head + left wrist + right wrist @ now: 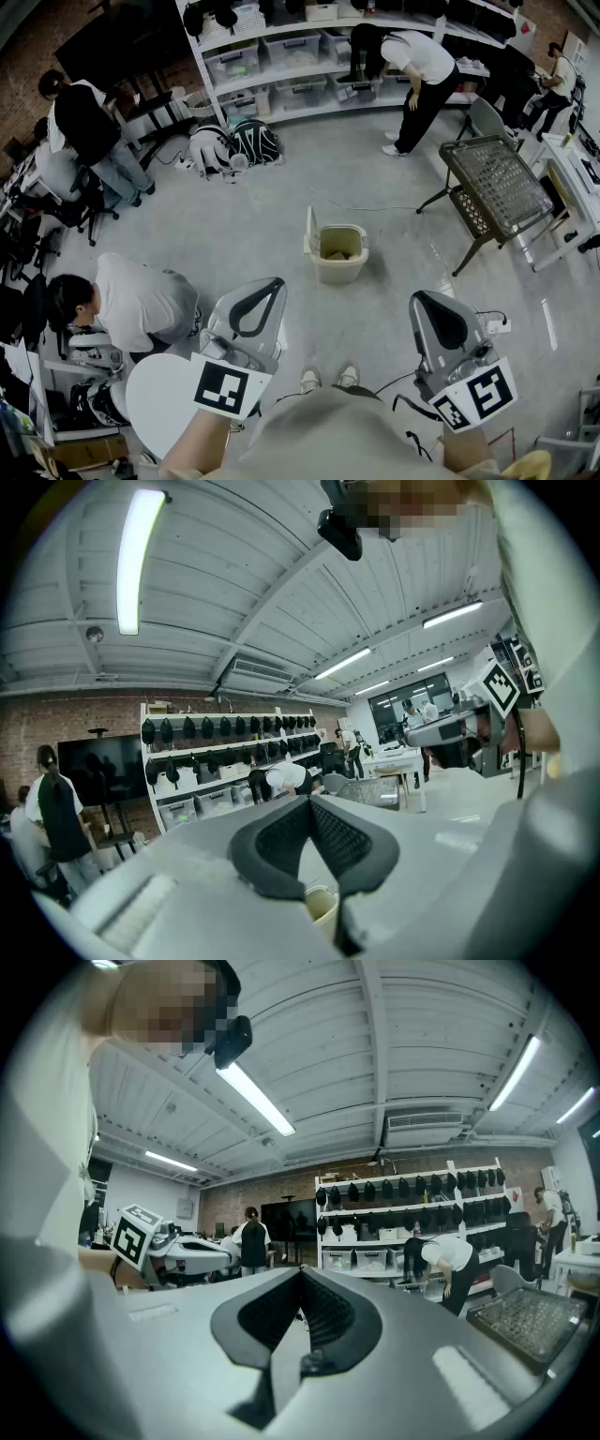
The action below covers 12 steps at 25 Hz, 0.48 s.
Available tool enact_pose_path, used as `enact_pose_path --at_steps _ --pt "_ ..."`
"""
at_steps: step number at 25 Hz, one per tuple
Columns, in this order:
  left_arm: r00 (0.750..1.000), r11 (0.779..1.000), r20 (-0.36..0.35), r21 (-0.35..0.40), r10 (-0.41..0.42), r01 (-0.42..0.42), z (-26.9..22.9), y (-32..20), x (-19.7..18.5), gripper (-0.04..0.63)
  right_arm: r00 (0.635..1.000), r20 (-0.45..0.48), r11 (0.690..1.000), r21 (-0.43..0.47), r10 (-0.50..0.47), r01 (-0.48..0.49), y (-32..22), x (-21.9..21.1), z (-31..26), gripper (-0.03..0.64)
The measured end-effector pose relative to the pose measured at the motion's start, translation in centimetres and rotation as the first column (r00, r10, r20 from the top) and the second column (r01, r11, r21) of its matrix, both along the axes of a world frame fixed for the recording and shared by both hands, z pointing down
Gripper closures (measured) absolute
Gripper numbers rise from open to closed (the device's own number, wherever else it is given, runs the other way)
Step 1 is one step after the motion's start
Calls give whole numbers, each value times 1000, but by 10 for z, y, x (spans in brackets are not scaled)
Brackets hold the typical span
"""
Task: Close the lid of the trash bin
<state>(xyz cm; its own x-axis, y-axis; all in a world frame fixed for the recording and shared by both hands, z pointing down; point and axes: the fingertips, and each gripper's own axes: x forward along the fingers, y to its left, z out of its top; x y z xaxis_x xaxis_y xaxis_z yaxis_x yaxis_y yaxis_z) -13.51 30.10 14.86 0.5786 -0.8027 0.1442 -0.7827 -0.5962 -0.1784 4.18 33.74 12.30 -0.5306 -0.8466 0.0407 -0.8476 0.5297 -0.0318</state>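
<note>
A cream trash bin (339, 255) stands on the grey floor ahead of me, with rubbish inside. Its lid (310, 233) is up, standing upright along the bin's left side. My left gripper (278, 280) is held low at the left, well short of the bin, jaws shut with nothing between them. My right gripper (415, 297) is at the right, also short of the bin, shut and holding nothing. In the left gripper view the jaws of the left gripper (310, 799) meet at the tips, and the bin's rim (319, 907) shows below them. The right gripper (301, 1269) shows closed tips.
A wire-mesh table (497, 183) stands to the bin's right. Shelves with boxes (309, 56) line the back wall, where a person (417, 61) bends over. Another person (131, 300) crouches near my left. Bags (234, 145) and a cable (375, 208) lie on the floor.
</note>
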Motion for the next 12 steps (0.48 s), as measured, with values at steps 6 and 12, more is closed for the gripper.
enact_pose_path --at_steps 6,12 --pt "1000 1000 12 -6 -14 14 -1 0 9 592 999 32 1000 14 -23 22 -1 12 -7 614" --pt "999 999 18 -17 -35 35 5 -4 21 592 999 41 1000 0 -30 30 -8 29 3 614"
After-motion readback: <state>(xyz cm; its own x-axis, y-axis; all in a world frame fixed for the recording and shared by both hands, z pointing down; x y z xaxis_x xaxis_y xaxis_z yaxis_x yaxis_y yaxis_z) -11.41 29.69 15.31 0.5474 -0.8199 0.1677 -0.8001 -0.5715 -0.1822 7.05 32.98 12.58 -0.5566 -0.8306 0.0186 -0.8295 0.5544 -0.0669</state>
